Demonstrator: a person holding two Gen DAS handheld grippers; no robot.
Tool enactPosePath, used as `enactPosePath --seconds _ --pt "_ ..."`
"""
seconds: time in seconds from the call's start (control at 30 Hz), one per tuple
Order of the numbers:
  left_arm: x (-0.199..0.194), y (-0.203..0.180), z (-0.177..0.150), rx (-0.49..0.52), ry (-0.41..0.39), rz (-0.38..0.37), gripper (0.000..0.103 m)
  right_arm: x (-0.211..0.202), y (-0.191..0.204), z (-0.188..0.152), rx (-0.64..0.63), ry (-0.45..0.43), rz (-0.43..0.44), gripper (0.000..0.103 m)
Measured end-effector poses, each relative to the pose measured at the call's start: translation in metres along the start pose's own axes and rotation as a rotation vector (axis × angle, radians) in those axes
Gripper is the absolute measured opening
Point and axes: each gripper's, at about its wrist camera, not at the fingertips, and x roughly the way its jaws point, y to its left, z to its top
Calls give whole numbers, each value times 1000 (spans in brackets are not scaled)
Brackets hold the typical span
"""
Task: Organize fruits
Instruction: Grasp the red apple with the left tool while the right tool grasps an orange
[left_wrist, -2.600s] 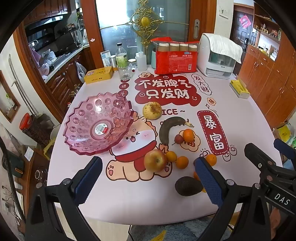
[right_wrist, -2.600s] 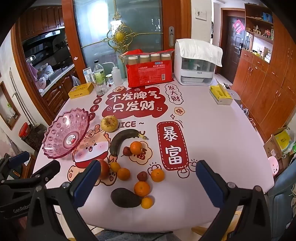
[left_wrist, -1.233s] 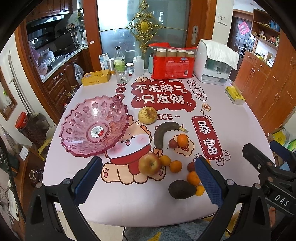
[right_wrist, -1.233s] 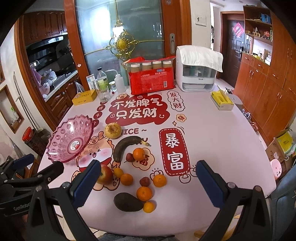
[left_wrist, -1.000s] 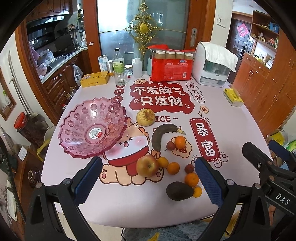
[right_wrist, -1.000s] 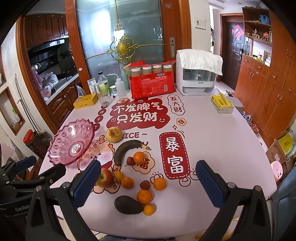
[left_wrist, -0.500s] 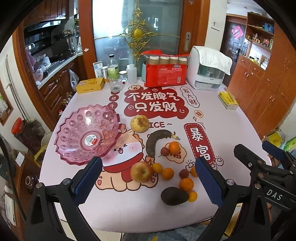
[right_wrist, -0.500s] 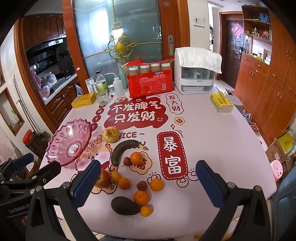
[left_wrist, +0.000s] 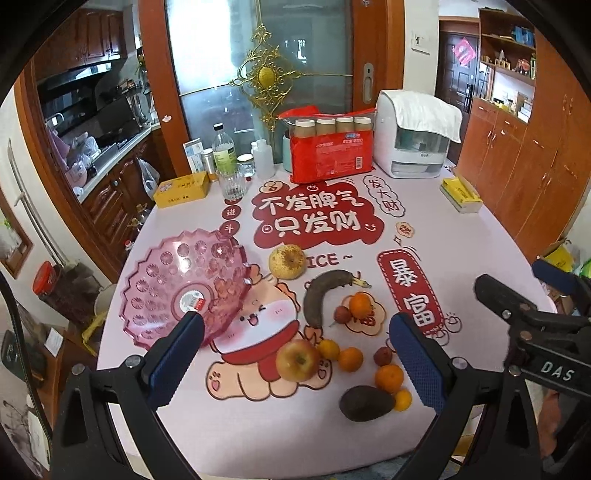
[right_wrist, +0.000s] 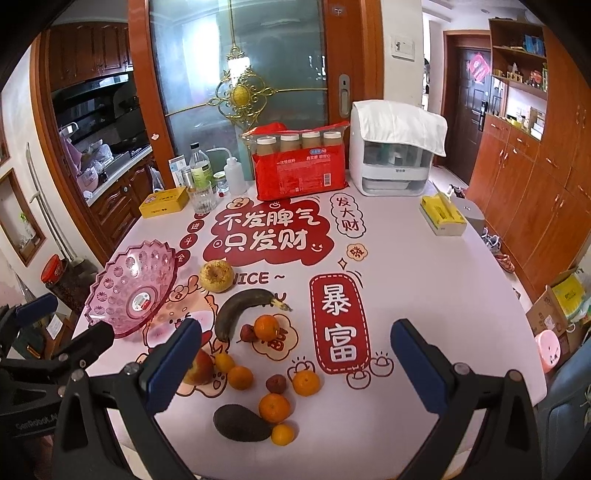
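Left gripper (left_wrist: 295, 354) and right gripper (right_wrist: 295, 354): jaws spread wide, empty, above near table edge.
Avocado (right_wrist: 242, 422) nearest: likely soft, grip mid-body, gently.
Oranges (right_wrist: 274, 407) small, round, may roll.
Apple (left_wrist: 297, 360) firm.
Banana (left_wrist: 325, 293) overripe, probably mushy.
Bowl (left_wrist: 184, 291) far left, empty.

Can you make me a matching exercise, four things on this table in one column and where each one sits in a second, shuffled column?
Things:
1. pink bowl
2. avocado
3. red pack of bottles
4. yellow tissue box

Places:
A. far right of the table
B. near edge, beside small oranges
C. left side, nothing in it
D. far edge, beside the white appliance

Pairs: 1-C, 2-B, 3-D, 4-A
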Motion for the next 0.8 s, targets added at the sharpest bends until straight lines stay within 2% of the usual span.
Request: enactPosePath --seconds 0.23,0.4,0.5,0.7,0.8 --pt "16 34 16 -63 -19 63 100 17 -8 14 -20 -6 -32 102" --pt "36 48 14 -80 20 33 100 41 -13 13 -23 42 -47 102" --pt "57 50 6 -87 80 36 100 61 -14 9 -33 80 -47 102" --pt "109 39 -26 -121 249 -38 100 98 -12 1 -55 146 1 101" --pt "136 34 -43 -147 313 -48 100 123 -11 -3 -65 192 28 93"
